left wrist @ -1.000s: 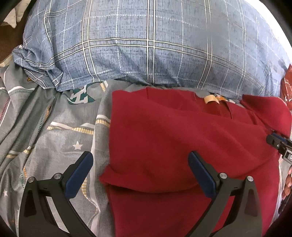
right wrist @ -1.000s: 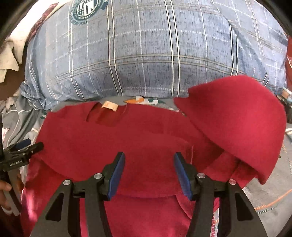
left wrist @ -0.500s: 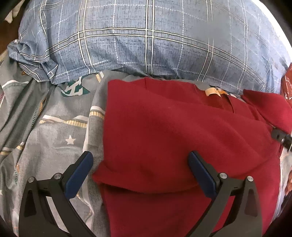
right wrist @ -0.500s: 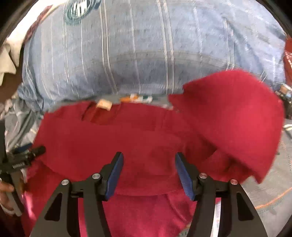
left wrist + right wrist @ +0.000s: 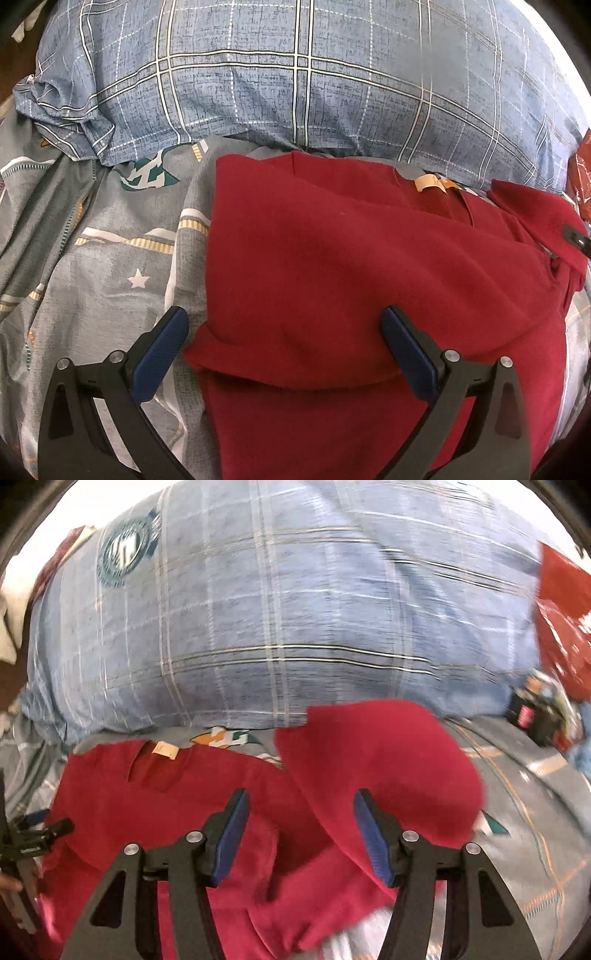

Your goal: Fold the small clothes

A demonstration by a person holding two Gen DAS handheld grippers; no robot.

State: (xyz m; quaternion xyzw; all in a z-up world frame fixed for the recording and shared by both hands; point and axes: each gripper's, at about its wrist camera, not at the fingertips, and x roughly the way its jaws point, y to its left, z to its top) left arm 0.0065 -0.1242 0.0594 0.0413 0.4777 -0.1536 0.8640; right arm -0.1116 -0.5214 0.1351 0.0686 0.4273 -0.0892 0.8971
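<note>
A small red shirt point(image 5: 351, 266) lies on the grey patterned bedsheet point(image 5: 110, 266), its left side folded over the body and a tan neck label point(image 5: 428, 182) showing. My left gripper point(image 5: 284, 347) is open wide above the folded left edge, holding nothing. In the right wrist view the shirt point(image 5: 177, 805) has its right sleeve point(image 5: 380, 760) raised and curled over. My right gripper point(image 5: 299, 830) is open over the shirt's middle, empty. The left gripper's tip point(image 5: 40, 838) shows at the left edge.
A large blue plaid pillow point(image 5: 295, 85) fills the back, also in the right wrist view point(image 5: 295, 620). A red packet point(image 5: 565, 620) and small dark items point(image 5: 532, 712) lie at the far right on the bed.
The right gripper has swung to the right and its view is blurred. The raised right sleeve has dropped lower. The left gripper has shifted slightly forward; both stay open.
</note>
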